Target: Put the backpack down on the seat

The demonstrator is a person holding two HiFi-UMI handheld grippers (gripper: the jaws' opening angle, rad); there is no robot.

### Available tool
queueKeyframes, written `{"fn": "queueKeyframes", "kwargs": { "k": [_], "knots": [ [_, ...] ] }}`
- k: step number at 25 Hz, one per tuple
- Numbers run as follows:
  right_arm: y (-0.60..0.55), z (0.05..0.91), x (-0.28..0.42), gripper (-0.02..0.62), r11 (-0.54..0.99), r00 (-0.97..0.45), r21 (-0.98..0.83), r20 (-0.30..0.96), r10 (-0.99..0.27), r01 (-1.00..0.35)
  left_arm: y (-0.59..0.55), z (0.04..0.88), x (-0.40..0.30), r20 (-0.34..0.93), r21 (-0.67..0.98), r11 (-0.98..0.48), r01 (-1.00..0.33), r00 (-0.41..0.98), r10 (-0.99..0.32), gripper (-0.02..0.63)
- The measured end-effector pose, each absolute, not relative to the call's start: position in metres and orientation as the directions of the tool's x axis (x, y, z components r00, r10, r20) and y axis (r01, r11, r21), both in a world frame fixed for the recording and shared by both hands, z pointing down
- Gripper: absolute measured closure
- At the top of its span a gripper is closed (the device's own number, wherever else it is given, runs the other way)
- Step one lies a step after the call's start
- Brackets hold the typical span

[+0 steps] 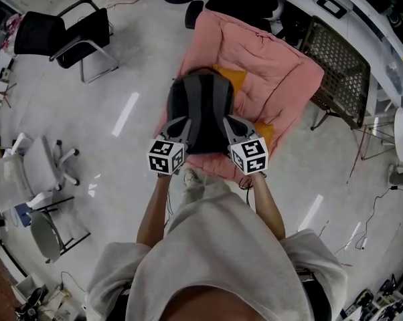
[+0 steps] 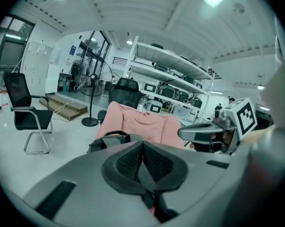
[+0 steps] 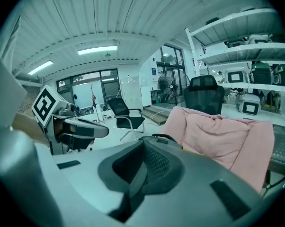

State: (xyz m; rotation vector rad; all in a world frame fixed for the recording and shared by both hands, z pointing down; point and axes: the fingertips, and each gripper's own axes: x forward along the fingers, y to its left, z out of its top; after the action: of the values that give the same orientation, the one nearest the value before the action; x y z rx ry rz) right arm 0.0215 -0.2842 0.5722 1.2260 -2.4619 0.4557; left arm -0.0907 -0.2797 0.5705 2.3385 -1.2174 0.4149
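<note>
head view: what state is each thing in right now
backpack, upright at the front of the pink seat, gripped by both straps
left gripper, shut on a backpack strap
right gripper, shut on the other strap
pink seat, nobody in it
black chair, upright, empty

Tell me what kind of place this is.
Probably a robotics lab or workshop: open metal shelving loaded with equipment, office chairs scattered on a bare floor, and cables trailing across it.
</note>
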Motion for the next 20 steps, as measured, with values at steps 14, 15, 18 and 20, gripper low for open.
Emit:
{"fn": "queueKeyframes", "kwargs": {
  "k": [14, 15, 18, 20],
  "knots": [
    [-0.273, 0.522, 0.027, 0.598, 0.563, -0.539, -0.063, 0.39, -0.746, -0.824, -0.273, 0.518, -0.105, 0.41, 0.204, -0.503, -0.84, 0.54, -0.736, 0.594],
    [-0.275, 0.517, 0.027, 0.597, 0.562, -0.538, -0.057, 0.383, -0.751, -0.825, -0.274, 0.513, -0.105, 0.403, 0.197, -0.504, -0.841, 0.538, -0.74, 0.594],
    [-0.282, 0.502, 0.028, 0.598, 0.563, -0.537, -0.034, 0.356, -0.765, -0.826, -0.279, 0.498, -0.107, 0.379, 0.175, -0.508, -0.844, 0.534, -0.756, 0.594],
    [-0.286, 0.492, 0.027, 0.597, 0.563, -0.535, -0.018, 0.339, -0.774, -0.826, -0.282, 0.488, -0.11, 0.364, 0.162, -0.508, -0.846, 0.53, -0.766, 0.594]
  ]
}}
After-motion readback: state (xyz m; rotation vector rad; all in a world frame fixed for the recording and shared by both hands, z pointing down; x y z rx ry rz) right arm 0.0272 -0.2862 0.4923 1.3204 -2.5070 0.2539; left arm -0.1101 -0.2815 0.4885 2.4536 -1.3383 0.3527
